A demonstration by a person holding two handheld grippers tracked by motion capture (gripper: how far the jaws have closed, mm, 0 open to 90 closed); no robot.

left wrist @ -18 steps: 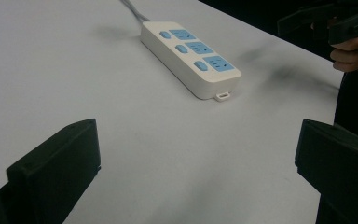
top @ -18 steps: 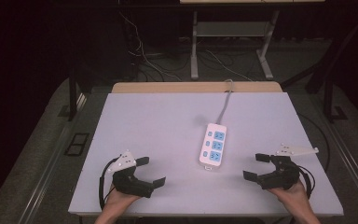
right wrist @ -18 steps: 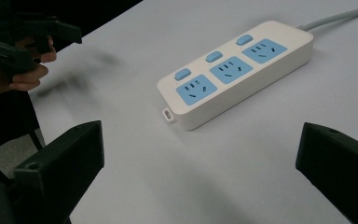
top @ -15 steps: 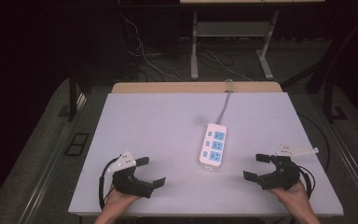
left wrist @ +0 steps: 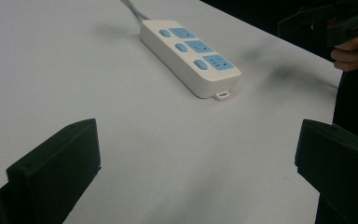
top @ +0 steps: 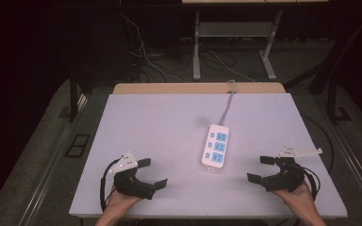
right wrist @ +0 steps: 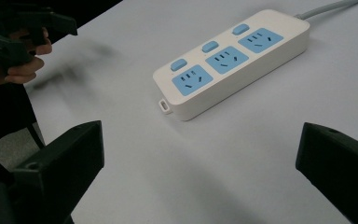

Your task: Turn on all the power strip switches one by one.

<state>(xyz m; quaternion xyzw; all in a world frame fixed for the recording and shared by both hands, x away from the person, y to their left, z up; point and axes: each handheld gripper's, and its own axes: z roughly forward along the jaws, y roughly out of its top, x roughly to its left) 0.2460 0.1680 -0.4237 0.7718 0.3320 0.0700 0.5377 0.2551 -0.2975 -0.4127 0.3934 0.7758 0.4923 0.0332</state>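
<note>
A white power strip (top: 216, 146) with blue sockets and blue switches lies on the white table (top: 169, 122), its grey cable running off toward the far edge. It lies ahead of the jaws in the left gripper view (left wrist: 189, 51) and in the right gripper view (right wrist: 228, 58). My left gripper (top: 152, 172) rests near the front left edge, open, nothing between its jaws. At the front right my right gripper (top: 261, 169) also stands open and empty. Both point inward toward the strip, well apart from it.
A wooden strip (top: 198, 88) borders the table's far edge. Beyond it, cables (top: 155, 61) lie on the dark floor around metal desk legs (top: 196, 47). In the left gripper view the other hand and its gripper (left wrist: 349, 28) show at the far right.
</note>
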